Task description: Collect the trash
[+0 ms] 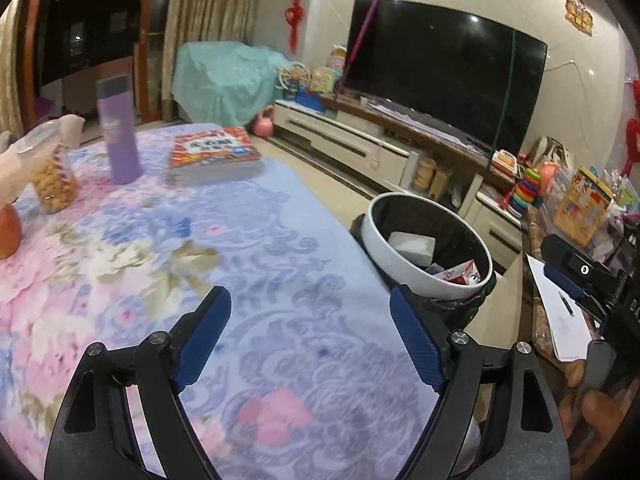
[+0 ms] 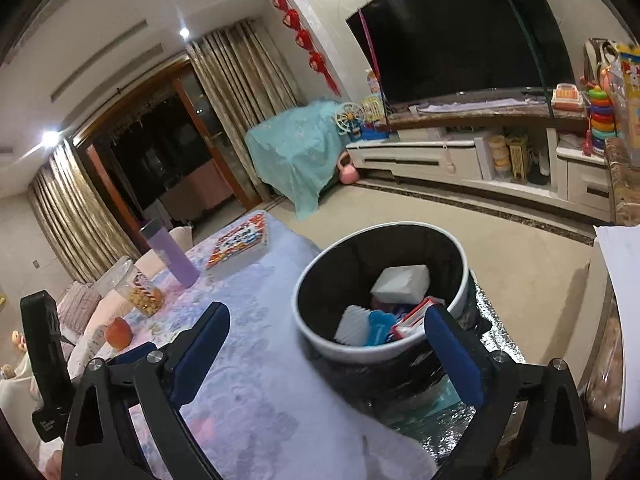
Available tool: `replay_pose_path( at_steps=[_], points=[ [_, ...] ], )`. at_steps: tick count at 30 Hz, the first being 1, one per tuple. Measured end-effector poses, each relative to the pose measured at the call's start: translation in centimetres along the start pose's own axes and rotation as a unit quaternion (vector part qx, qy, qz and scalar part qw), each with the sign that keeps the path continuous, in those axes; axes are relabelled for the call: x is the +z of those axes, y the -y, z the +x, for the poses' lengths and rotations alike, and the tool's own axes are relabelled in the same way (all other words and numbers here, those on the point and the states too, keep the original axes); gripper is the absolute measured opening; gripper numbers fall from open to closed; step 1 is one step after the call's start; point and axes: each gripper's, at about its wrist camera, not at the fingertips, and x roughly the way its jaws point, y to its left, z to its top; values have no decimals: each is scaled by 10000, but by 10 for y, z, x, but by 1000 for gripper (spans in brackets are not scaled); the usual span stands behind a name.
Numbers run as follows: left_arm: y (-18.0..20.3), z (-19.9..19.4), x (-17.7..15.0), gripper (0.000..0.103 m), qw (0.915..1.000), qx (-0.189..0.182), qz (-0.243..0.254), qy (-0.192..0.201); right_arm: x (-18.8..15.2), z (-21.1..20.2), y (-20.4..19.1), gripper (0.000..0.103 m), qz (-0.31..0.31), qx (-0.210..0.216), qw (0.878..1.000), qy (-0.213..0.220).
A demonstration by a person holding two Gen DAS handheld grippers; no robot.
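A round white-rimmed trash bin (image 1: 404, 264) (image 2: 352, 354) with a black liner stands on the floor at the table's right edge. Inside lie a white block (image 2: 402, 282), a white ribbed piece (image 2: 352, 326), a blue piece (image 2: 380, 326) and a red-and-white carton (image 2: 416, 318) (image 1: 462, 274). My left gripper (image 1: 310, 306) is open over the flowered tablecloth (image 1: 200, 240), nothing between its blue pads. My right gripper (image 2: 326, 322) is open too, spread across the bin's near rim with nothing held. It also shows at the right edge of the left wrist view as the right gripper (image 1: 580, 280).
On the table stand a purple bottle (image 1: 120, 136), a stack of books (image 1: 216, 154), a jar of snacks (image 1: 52, 176) and an orange fruit (image 1: 8, 234). White papers (image 1: 560, 312) lie on a side counter at right. A TV (image 1: 444, 80) and cabinet lie beyond.
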Motion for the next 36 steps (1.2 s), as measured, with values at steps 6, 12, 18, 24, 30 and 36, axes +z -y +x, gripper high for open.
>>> replay_pose_path(
  at_steps=[6, 12, 18, 24, 30, 36],
  points=[
    [-17, -41, -10, 96, 9980, 271, -107, 563, -8, -24, -31, 100, -490, -137, 9975, 496],
    [-30, -75, -26, 103, 9889, 771, -149, 1259, -24, -56, -65, 103, -1180, -516, 9815, 1418],
    [-39, -79, -39, 103, 9836, 1184, -31, 1357, -41, -44, -80, 103, -1465, -706, 9777, 1330],
    [-45, -79, -47, 103, 9824, 1319, -26, 1320, -55, -39, -82, 103, -1471, -713, 9794, 1188],
    [-42, -84, -51, 103, 9805, 1377, -15, 1402, -63, -42, -83, 103, -1523, -728, 9784, 1190],
    [-38, -87, -54, 103, 9783, 1412, 80, 1515, -62, -44, -81, 103, -1476, -753, 9783, 1242]
  ],
)
